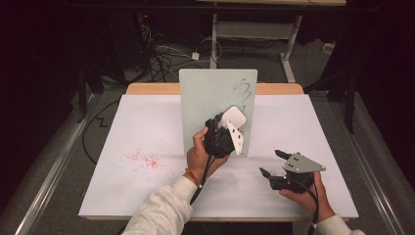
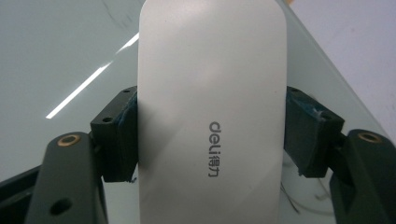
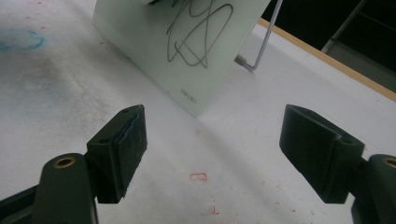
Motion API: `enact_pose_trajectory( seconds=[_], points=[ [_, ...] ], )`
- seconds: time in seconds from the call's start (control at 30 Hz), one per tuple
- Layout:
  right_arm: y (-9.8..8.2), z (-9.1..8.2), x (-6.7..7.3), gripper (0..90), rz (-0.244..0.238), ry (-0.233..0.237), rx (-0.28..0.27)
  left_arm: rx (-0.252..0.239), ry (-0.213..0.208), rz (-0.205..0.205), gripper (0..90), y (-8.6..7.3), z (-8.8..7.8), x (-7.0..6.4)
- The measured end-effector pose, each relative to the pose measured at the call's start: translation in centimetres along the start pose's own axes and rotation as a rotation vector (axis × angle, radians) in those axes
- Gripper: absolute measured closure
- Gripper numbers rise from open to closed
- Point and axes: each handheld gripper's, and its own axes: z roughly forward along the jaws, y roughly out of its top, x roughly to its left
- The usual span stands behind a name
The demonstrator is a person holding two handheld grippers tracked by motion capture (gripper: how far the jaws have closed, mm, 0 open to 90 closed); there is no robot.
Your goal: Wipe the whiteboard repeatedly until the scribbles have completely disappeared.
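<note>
White plastic fills the left gripper's view: the eraser (image 2: pixel 212 116), smooth and rounded, sits square between the two black jaws, with a grey "deli" mark printed along its face. Both pads (image 2: pixel 125 135) press against its long sides, so the left gripper (image 1: pixel 226 128) is clamped on the eraser, no gap on either flank. From the high view, the eraser (image 1: pixel 233 117) sticks out past the jaws and sits up against the pale green board (image 1: pixel 203 98), roughly at the board's middle right. Whether it actually touches the glass is hard to tell from here. Black scribbles (image 1: pixel 246 89) sit just above and to the right of the eraser, near the board's upper right corner. The board stands upright on the white table (image 1: pixel 142 127), propped from behind by a thin metal leg (image 3: pixel 264 42).

Over to the right gripper (image 1: pixel 271 164): it hovers low over the table near the right front, well apart from the board, jaws spread wide with nothing between them. Its own view looks along the table toward the board's lower corner, where the scribbles (image 3: pixel 196 32) loop across the glass. Red specks (image 1: pixel 144 160) dot the table left of the left hand (image 1: pixel 200 156).
</note>
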Motion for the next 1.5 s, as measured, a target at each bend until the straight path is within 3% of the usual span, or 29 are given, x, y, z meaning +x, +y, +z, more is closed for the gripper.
enact_pose_trajectory(
  seconds=[0.17, 0.47, 0.57, 0.67, 0.8, 0.97, 1.17, 1.33, 1.5],
  points=[
    [0.0, 0.0, -0.1, 24.0, 0.006, -0.002, -0.002, -0.027, 0.029, -0.002, 28.6, 3.1, 0.4, 1.8],
    [0.0, -0.2, -0.2, 24.0, 0.006, -0.005, -0.01, -0.052, 0.049, -0.024, 28.7, 6.5, 0.9, 4.0],
    [0.0, -0.2, -0.2, 24.0, 0.006, -0.005, -0.01, -0.049, 0.056, -0.025, 28.6, 7.3, 1.0, 4.2],
    [0.0, -0.2, -0.2, 24.0, 0.005, -0.005, -0.01, -0.044, 0.08, -0.006, 28.7, 7.3, 1.2, 3.6],
    [0.1, -0.3, -0.1, 24.0, 0.004, -0.002, -0.013, -0.044, 0.077, 0.014, 28.7, 6.8, 1.3, 2.6],
    [0.1, -0.3, -0.1, 24.0, 0.001, -0.002, -0.013, -0.039, 0.071, 0.051, 28.7, 5.4, 1.3, 0.9],
    [0.1, -0.2, -0.1, 24.1, -0.003, 0.001, -0.008, -0.017, 0.054, 0.066, 28.7, 3.8, 1.2, -0.8],
    [0.2, -0.2, 0.0, 24.1, -0.006, 0.001, -0.006, -0.017, 0.015, 0.035, 28.8, 4.4, 1.1, 0.1],
    [0.2, -0.2, 0.1, 24.1, -0.006, 0.008, -0.004, -0.033, 0.028, 0.007, 28.8, 6.3, 1.1, 2.1]
  ],
)
